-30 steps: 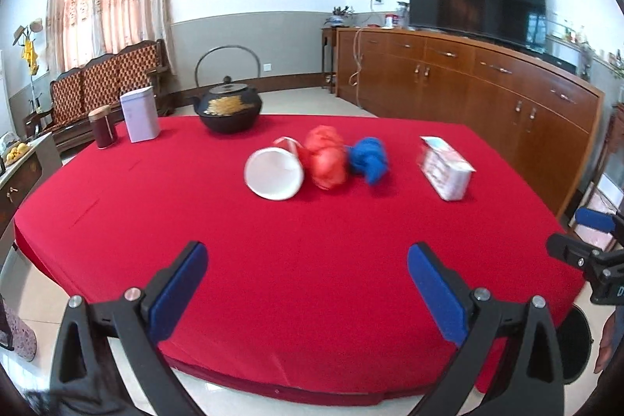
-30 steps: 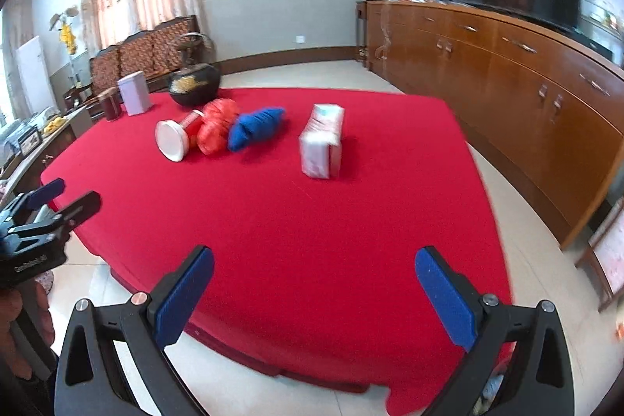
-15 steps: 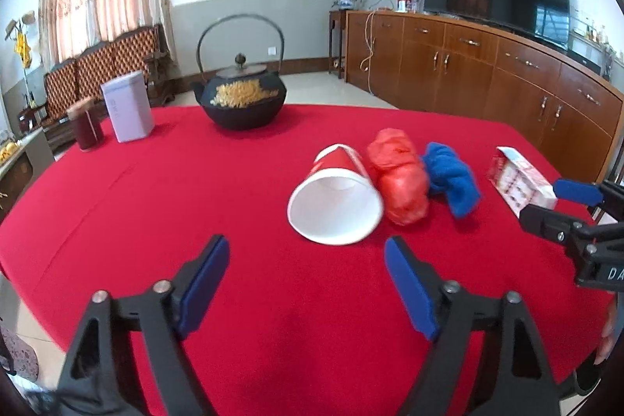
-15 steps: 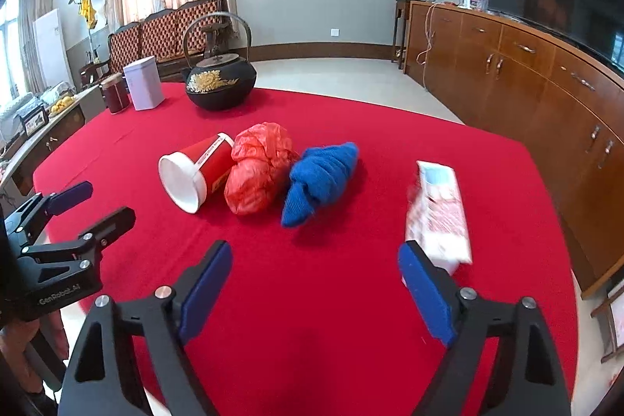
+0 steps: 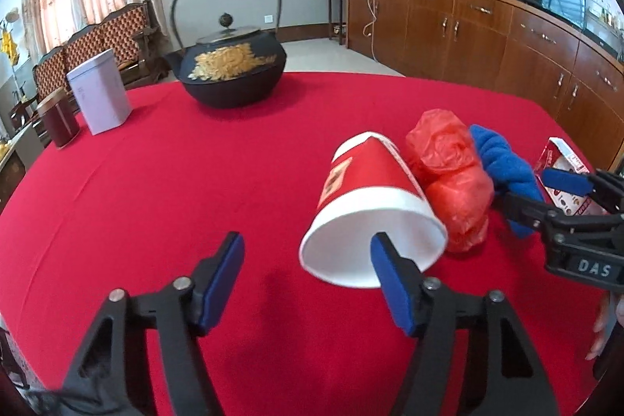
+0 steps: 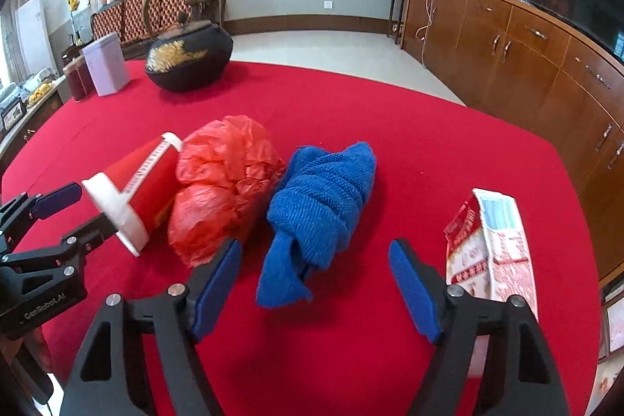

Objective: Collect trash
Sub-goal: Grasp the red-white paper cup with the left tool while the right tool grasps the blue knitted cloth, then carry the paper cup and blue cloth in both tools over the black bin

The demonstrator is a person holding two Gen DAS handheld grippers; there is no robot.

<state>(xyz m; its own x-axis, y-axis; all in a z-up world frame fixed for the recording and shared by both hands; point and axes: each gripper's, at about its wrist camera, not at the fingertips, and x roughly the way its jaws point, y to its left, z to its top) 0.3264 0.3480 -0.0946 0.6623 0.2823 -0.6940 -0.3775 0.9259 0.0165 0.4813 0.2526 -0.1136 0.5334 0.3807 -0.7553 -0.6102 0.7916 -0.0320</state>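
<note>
Your left gripper [image 5: 306,271] gapes wide at lower centre; its right pad overlaps the tipped paper cup's [image 5: 372,217] mouth, red bag [image 5: 448,178] just beyond.

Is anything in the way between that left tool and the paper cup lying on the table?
Nothing visible. The left tool is open and the cup lies just ahead, its mouth facing it, one finger already overlapping its rim.

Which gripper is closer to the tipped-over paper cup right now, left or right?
Left. The left gripper is open just in front of the paper cup, one finger overlapping its mouth. The right gripper is farther, open in front of the blue cloth.
</note>
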